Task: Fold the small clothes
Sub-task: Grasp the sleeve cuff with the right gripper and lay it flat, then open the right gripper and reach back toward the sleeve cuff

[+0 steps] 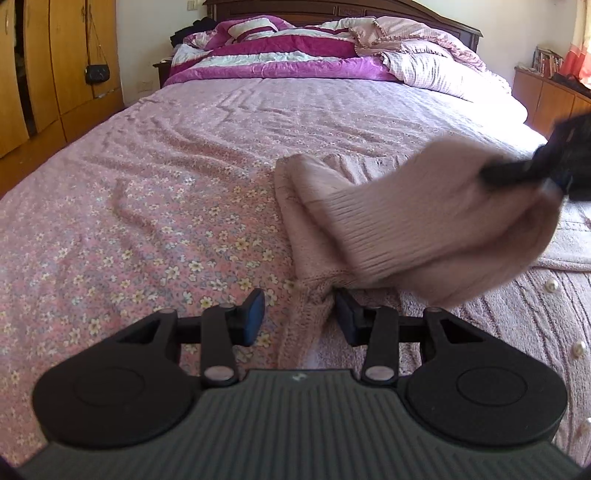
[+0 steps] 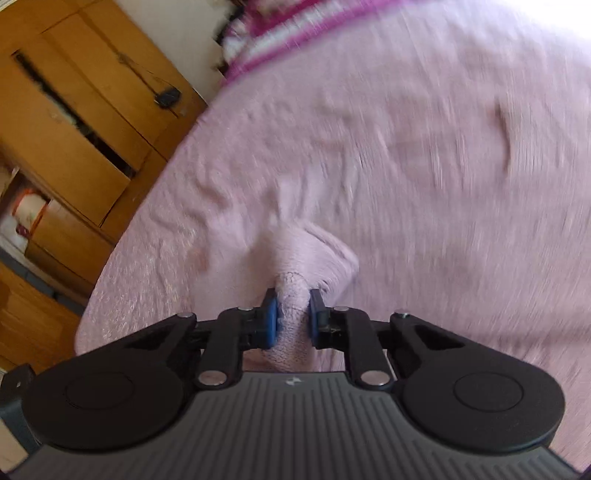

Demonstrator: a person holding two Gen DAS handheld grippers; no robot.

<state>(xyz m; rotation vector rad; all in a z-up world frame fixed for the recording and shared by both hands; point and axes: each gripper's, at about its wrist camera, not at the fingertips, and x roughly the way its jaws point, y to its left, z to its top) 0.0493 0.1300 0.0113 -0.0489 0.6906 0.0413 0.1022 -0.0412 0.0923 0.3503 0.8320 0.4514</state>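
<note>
The left claw [image 1: 300,317] sat nearest the lens in the left wrist view, its jaws standing partly apart. A ridge of the pink knitted cardigan [image 1: 480,314] lay between them; the right pad touched the fabric, while the left pad stood clear over the sheet, so no grip was evident.

The bed [image 1: 184,155], covered by a pink floral sheet, filled most of both views. A magenta-and-white quilt [image 1: 280,55] and a pale checked pillow [image 1: 436,70] lay heaped at its head, against a dark wooden headboard [image 1: 436,18]. Wooden wardrobe doors [image 1: 55,66] stood to the left, with a small black bag [image 1: 98,73] hanging on them.

The cardigan lay spread on the near right part of the bed, pearl buttons [image 1: 553,284] showing along its front. One sleeve [image 1: 436,221] with a ribbed cuff was raised off the bed and blurred.

The right claw [image 1: 517,173] [image 2: 291,317] was narrowed onto that sleeve, both blue pads [image 2: 271,319] pressing a bunch of the pink knit. The right wrist view was heavily smeared, and finer detail there could not be told.
</note>
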